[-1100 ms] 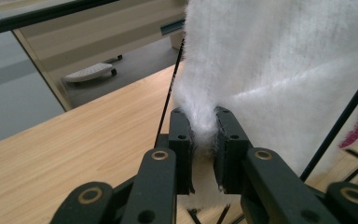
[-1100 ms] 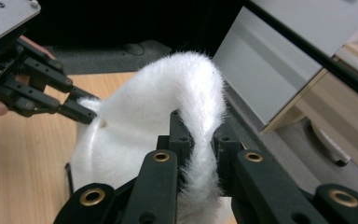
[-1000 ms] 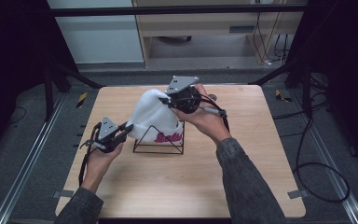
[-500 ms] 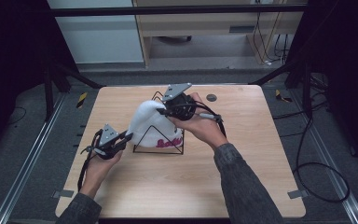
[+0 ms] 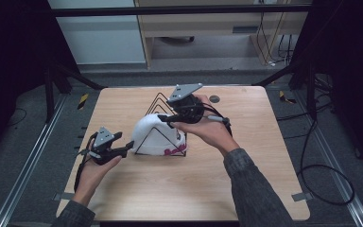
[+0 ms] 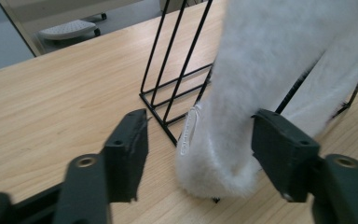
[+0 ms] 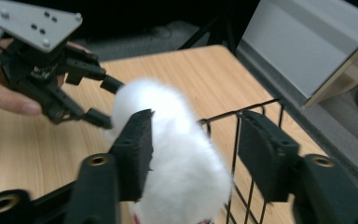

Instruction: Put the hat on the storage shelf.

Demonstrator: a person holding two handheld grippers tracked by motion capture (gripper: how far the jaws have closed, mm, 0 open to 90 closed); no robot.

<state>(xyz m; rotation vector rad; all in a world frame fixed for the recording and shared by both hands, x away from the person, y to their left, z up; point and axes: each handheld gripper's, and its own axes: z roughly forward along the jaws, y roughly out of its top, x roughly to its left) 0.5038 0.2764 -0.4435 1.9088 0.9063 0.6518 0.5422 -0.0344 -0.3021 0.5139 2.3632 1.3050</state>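
Observation:
A white fluffy cap (image 5: 156, 132) with pink lettering lies draped over a black wire rack (image 5: 158, 101) in the middle of the wooden table (image 5: 137, 198). My left gripper (image 5: 125, 146) is at the cap's left end. In the left gripper view its jaws (image 6: 200, 135) have just been opening, with the cap's (image 6: 270, 56) hem between them beside the rack's (image 6: 168, 60) foot. My right gripper (image 5: 165, 118) hovers over the cap's top. Its jaws (image 7: 198, 130) have also just been opening and straddle the cap (image 7: 177, 172) and a rack wire (image 7: 223, 115). The left gripper (image 7: 109, 102) shows beyond.
A small dark disc (image 5: 214, 99) lies near the table's far edge. Beyond the table stand a pale cabinet (image 5: 94, 33) and a wooden shelf unit (image 5: 208, 23). Cables (image 5: 321, 170) trail over the floor at the right.
The cap, held up by both grippers above the rack, has come down to rest over it. Both grippers' jaws have opened and let go of it.

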